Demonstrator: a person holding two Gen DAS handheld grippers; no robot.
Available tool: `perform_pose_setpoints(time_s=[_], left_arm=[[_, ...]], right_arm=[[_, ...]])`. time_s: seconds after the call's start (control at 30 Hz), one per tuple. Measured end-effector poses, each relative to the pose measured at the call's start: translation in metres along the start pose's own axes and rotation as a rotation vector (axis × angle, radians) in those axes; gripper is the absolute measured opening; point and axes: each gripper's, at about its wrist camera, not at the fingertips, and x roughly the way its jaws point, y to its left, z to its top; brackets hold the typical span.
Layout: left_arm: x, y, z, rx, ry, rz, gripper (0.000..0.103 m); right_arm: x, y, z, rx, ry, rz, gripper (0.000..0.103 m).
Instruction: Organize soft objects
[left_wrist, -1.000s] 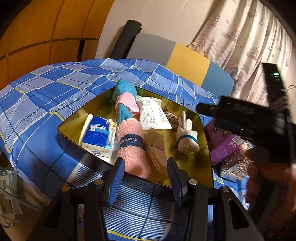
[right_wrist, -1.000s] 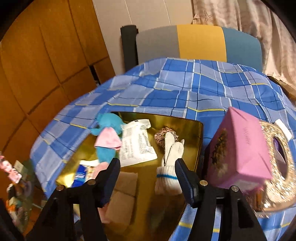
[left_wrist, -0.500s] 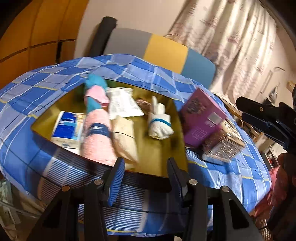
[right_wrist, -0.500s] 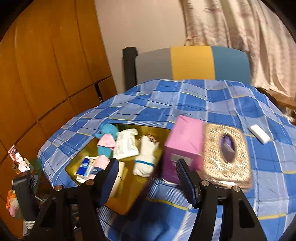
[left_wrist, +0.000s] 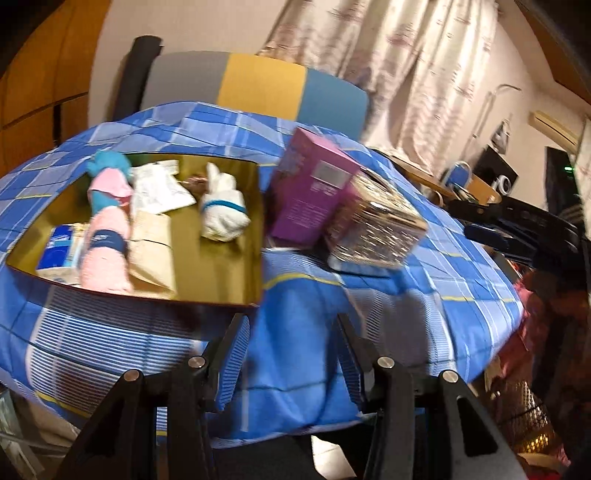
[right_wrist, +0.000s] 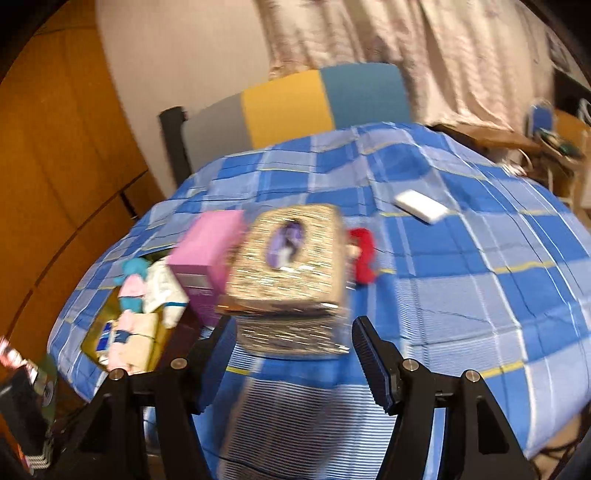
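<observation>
Both tools hang empty over the near edge of the checked tablecloth, jaws apart. The left gripper sits just right of the gold tray, whose near part holds a pink rolled towel and white sock bundle. Beyond the right gripper stands the glittery tissue box, with a red soft toy behind it.

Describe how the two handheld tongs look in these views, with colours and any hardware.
Both the left tongs and the right tongs are black angular frames with silver round bolts at the pivots. Each carries two fingers faced with ribbed blue pads. No cables or sleeves are visible.
</observation>
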Motion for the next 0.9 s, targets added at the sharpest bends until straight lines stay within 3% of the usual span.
perform_pose_setpoints(time_s=[0.23, 0.43, 0.9], left_arm=[[0.005, -0.023, -0.012, 0.025, 0.035, -0.022, 0.048], [-0.002, -0.029, -0.014, 0.027, 0.022, -0.003, 0.048], [0.004, -0.019, -0.015, -0.005, 0.046, 0.014, 0.048]], right_arm=[[0.018, -0.063, 0.004, 0.11, 0.054, -0.04, 0.066], [0.061, -0.102, 0.02, 0.139, 0.134, -0.07, 0.066], [0.157, -0.12, 0.084, 0.092, 0.217, -0.122, 0.066]])
